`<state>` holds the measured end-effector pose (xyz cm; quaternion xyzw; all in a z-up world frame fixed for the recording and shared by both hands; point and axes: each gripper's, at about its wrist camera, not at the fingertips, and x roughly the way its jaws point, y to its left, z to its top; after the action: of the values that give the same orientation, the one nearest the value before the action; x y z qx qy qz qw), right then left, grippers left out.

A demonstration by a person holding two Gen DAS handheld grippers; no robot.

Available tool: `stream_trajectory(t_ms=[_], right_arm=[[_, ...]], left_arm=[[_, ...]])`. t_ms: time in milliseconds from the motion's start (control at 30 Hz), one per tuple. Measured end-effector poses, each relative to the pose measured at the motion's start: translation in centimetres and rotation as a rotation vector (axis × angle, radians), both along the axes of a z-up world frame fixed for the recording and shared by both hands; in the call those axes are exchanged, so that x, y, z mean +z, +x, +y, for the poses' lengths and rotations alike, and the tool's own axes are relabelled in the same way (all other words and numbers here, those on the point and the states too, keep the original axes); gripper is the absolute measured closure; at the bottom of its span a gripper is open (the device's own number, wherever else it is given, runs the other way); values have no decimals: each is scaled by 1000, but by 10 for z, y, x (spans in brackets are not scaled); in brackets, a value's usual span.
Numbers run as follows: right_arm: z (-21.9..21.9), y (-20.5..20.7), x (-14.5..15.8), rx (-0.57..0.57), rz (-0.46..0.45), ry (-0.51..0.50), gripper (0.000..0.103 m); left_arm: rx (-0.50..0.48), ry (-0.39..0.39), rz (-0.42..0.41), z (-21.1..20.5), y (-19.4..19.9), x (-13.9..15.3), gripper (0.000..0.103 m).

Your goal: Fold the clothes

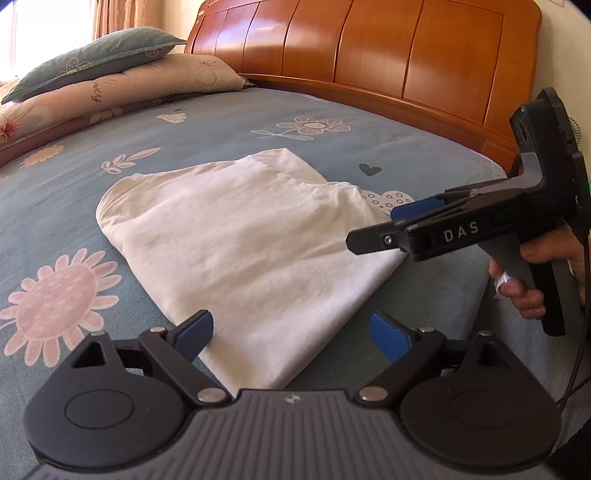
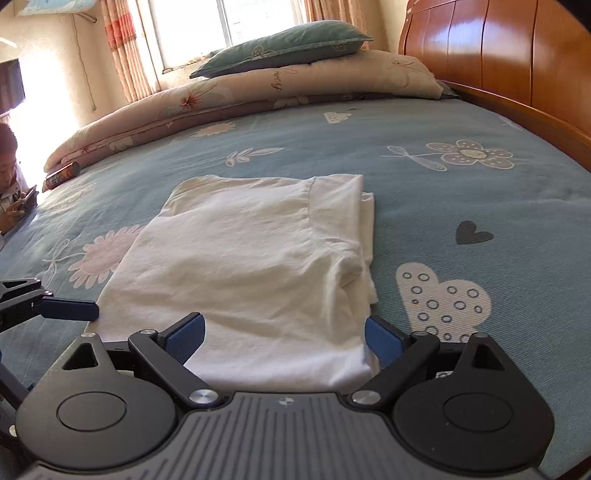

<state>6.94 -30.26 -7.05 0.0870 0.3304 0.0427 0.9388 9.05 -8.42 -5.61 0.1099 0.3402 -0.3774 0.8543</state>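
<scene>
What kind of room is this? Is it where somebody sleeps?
Yes, it looks like a bedroom. A big bed with a blue flowered sheet fills the view, with a wooden headboard behind it and pillows stacked near the curtained window. A folded white shirt lies on the bed.

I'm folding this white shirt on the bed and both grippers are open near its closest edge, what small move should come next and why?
Probably ease both grippers down and close them on the near edge of the white shirt. The right gripper and left gripper are open and empty with that edge between their fingers, and the shirt lies folded lengthwise on the bed, so a crosswise fold seems due.
</scene>
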Motion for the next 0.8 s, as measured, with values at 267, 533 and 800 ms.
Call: stream_trajectory(t_ms=[267,533,800], right_arm=[[-2,1,-7,43,51,135,4],[-1,20,18,43,-24,118,1],[-1,55,1,40,38,162,1]], left_arm=[[-42,28,56,-7,-12,-6,11],[-43,25,34,-9,6,2,11],[-28,55,8,-20,23,-2,11]])
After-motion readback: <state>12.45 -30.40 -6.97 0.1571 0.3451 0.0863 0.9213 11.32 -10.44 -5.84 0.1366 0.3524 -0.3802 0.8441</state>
